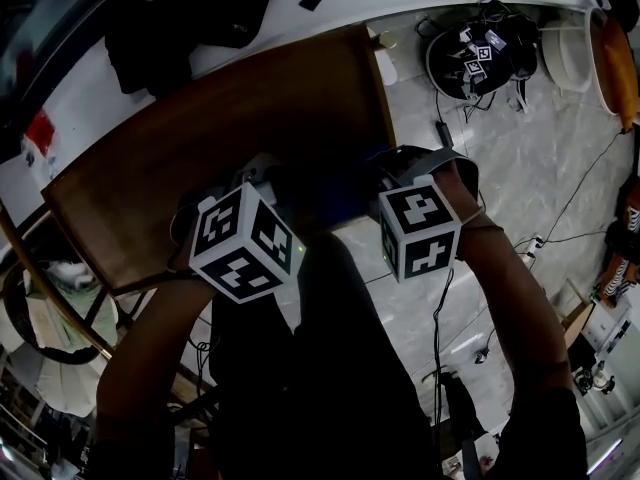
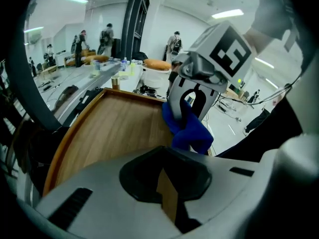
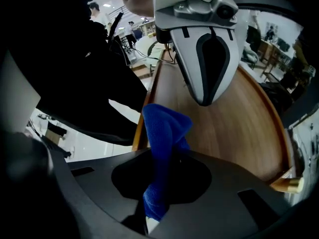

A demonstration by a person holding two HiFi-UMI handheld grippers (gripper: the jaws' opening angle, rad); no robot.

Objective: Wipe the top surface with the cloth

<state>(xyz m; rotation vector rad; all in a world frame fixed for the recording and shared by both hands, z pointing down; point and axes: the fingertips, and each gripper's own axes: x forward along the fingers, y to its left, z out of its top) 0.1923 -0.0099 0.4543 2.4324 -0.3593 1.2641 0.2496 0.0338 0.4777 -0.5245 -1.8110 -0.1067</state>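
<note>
Right gripper view: right gripper (image 3: 157, 205) was clenched on the blue cloth (image 3: 162, 133), a grip the head view hid under the marker cubes (image 1: 245, 243) | cloth bunched in a strip, long axis along the jaws, free end pointing ahead at the wooden top (image 3: 234, 118) edge | left gripper view: left gripper (image 2: 167, 200) jaws nearly together, empty.

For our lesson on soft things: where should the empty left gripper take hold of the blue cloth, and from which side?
Probably the free folded hump of the blue cloth, standing above the right gripper, which is shut on its lower end. The left gripper should come over the wooden top, pinching across the bunched fold.
</note>
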